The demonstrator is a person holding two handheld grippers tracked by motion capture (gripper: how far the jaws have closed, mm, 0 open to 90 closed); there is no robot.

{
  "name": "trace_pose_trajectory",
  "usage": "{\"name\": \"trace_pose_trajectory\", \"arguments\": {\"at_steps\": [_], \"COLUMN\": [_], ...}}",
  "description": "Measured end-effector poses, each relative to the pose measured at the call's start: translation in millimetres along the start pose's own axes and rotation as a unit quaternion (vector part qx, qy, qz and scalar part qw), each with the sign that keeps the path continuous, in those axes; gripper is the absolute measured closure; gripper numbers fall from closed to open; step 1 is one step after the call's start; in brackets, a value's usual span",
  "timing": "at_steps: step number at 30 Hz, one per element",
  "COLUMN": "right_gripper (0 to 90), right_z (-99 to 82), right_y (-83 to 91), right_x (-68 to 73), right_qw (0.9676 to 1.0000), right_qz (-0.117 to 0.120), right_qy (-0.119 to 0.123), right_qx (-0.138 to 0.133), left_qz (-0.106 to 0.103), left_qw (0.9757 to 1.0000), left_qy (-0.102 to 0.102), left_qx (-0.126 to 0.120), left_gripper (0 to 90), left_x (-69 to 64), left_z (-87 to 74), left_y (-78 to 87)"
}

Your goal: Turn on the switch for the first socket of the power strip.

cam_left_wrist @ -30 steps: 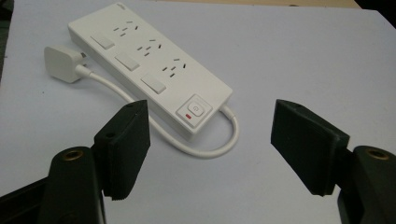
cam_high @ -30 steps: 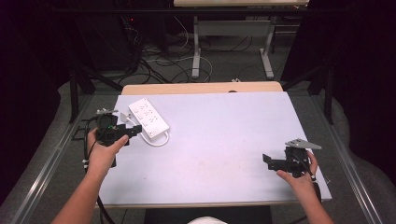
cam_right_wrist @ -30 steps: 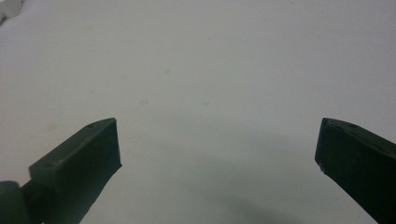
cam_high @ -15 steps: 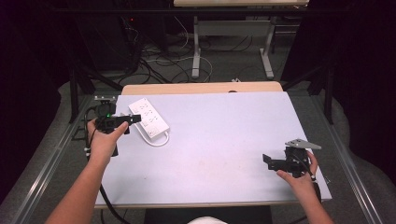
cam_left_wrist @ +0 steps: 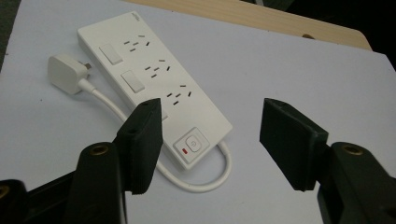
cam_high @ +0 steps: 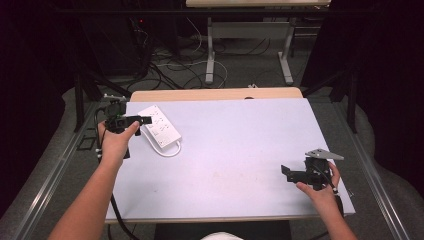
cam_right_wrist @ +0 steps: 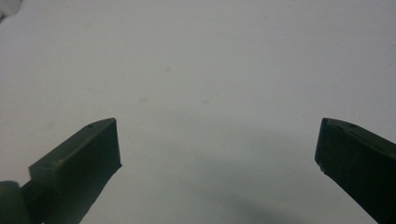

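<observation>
White power strip (cam_high: 159, 128) lies flat at far-left of pale surface (cam_high: 240, 150), long axis diagonal, switch end toward person, cord (cam_left_wrist: 205, 179) looping to plug (cam_left_wrist: 65, 74) alongside. Left tool (cam_high: 140, 120) released, jaws wide, hovering just beside strip. Right tool (cam_high: 286, 172) released, near-right, well apart.

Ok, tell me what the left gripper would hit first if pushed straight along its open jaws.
Probably the white plastic power strip, near its switch end; the left gripper looks down on it, depth unclear.

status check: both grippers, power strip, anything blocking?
Left gripper open, hovering by power strip, no contact. Right gripper open, empty, over bare table. Strip flat; its plug and cord alongside. Nothing blocking.
</observation>
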State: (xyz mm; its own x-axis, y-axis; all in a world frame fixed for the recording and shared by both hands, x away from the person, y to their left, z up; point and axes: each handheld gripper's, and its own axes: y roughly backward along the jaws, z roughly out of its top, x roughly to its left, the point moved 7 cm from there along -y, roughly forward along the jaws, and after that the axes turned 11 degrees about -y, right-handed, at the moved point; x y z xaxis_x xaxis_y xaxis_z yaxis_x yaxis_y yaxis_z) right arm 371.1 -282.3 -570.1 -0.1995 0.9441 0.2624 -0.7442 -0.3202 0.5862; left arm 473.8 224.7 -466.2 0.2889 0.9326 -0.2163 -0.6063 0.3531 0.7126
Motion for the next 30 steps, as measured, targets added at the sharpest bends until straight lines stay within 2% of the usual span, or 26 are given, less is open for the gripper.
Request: {"name": "trace_pose_trajectory", "arguments": {"at_steps": [5,6,7,9,15,22,30], "right_gripper": [0.0,0.0,0.0,0.0,0.0,0.0,0.0], "right_z": [-0.5,-0.5,-0.5,-0.6,-1.2,-1.4,-1.9], "right_y": [-0.5,-0.6,-0.7,-1.0,-1.6,-1.8,-2.6], "right_x": [-0.5,-0.6,-0.7,-0.6,-0.7,-1.3,-0.3], "right_qw": [1.0000,1.0000,1.0000,1.0000,1.0000,1.0000,1.0000], "right_qz": [0.001,0.001,0.001,0.001,0.002,0.003,0.004], "right_qy": [-0.001,-0.001,-0.001,-0.001,-0.001,0.000,0.000], "right_qx": [0.002,0.001,0.001,0.002,0.004,0.005,0.007], "left_qz": [0.007,0.010,0.008,0.015,0.022,0.033,0.040], "left_qw": [0.9999,0.9999,0.9998,0.9998,0.9992,0.9987,0.9983], "left_qy": [0.008,0.005,0.012,0.010,0.028,0.034,0.029], "left_qx": [0.007,0.011,0.010,0.011,0.020,0.021,0.030], "left_gripper": [46.2,47.0,47.7,48.3,49.3,50.5,55.1], "left_x": [2.1,3.7,3.2,5.1,9.1,13.0,13.3], "left_z": [3.1,3.4,4.3,5.3,7.1,8.5,10.4], "left_y": [-7.3,-8.3,-10.7,-13.3,-22.6,-31.4,-41.2]}}
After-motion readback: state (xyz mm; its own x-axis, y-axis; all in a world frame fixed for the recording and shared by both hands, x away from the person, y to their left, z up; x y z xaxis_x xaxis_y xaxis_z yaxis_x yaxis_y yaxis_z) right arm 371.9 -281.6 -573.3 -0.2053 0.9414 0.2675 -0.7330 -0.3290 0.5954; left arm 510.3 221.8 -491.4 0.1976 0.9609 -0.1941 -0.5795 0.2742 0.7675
